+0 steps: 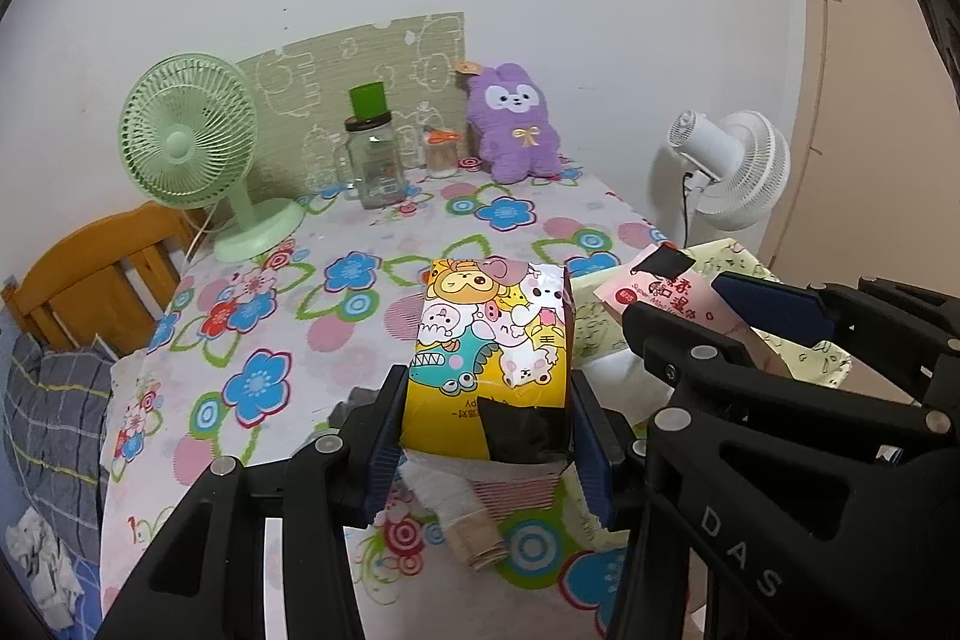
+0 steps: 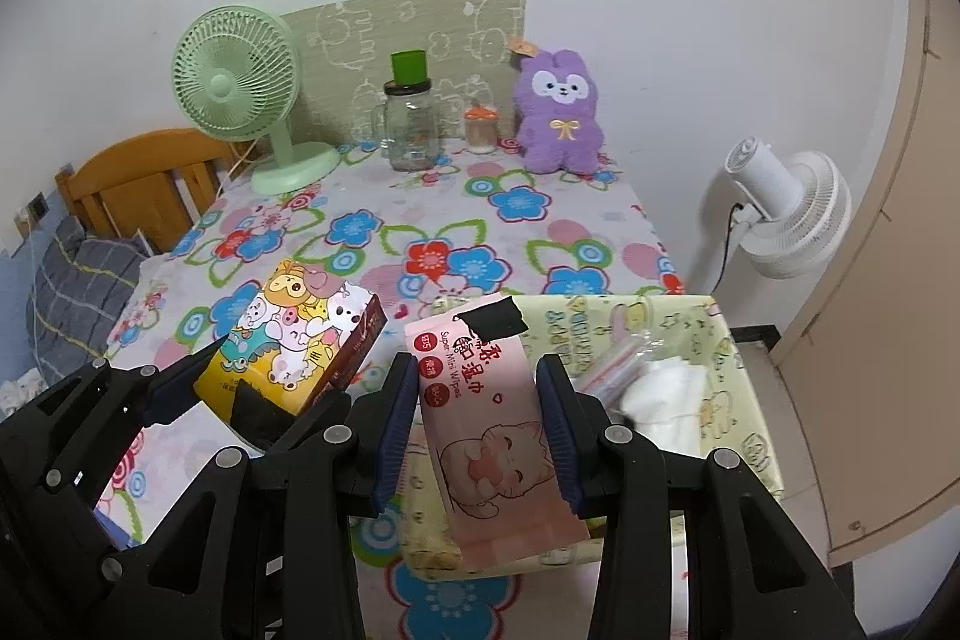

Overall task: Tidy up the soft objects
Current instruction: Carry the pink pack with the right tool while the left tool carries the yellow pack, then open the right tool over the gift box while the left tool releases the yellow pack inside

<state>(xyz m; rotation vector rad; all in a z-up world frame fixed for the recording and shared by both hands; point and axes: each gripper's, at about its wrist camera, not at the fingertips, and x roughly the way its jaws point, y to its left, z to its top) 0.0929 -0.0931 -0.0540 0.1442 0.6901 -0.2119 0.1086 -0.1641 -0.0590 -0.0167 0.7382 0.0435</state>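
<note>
My left gripper (image 1: pixel 487 421) is shut on a yellow cartoon-print tissue pack (image 1: pixel 492 340) and holds it above the flowered table; the pack also shows in the right wrist view (image 2: pixel 294 340). My right gripper (image 2: pixel 480 418) is shut on a pink wet-wipes pack (image 2: pixel 492 418) with a cat drawing, held over the near end of a pale yellow-green fabric bin (image 2: pixel 720 340). That pack also shows in the left wrist view (image 1: pixel 672 295). A purple plush bunny (image 2: pixel 561 112) sits at the table's back. A rolled bandage (image 1: pixel 474 526) lies under the left gripper.
A green desk fan (image 2: pixel 240 88), a glass jar with a green cup on top (image 2: pixel 411 124) and a small orange-lidded jar (image 2: pixel 481 127) stand along the back. White cloth in a clear bag (image 2: pixel 660 388) lies in the bin. A white floor fan (image 2: pixel 786 208) stands right, a wooden chair (image 2: pixel 138 184) left.
</note>
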